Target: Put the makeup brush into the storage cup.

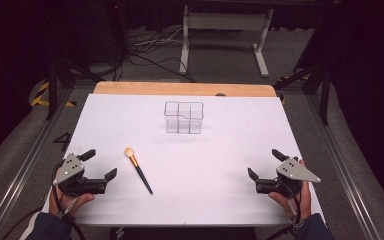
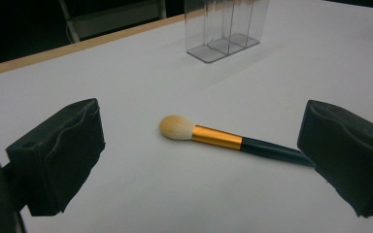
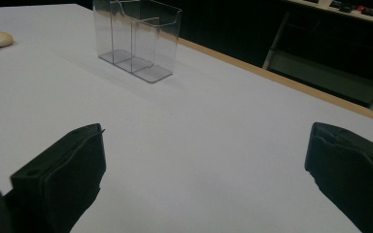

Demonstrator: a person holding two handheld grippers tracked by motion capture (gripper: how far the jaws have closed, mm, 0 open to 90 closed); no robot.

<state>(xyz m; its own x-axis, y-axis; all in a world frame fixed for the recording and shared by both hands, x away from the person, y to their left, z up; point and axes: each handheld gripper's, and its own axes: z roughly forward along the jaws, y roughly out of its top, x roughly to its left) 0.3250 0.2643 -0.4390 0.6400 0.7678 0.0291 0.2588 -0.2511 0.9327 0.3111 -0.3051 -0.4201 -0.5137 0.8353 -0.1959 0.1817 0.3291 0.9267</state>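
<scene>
We see the makeup brush (image 1: 138, 170) lying flat on the white table (image 1: 215, 195): cream bristle tip, gold ferrule, dark handle. It rests just beside our left gripper (image 1: 100, 164), which is released; our right gripper (image 1: 265, 164) is released too, well apart.

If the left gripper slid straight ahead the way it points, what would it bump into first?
Probably the makeup brush: it lies on the white table just ahead of the open left gripper. The clear organizer stands farther off.

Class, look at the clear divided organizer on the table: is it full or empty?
Empty. The clear organizer stands upright with bare floor showing in every compartment, and the makeup brush lies flat on the white table outside it.
</scene>
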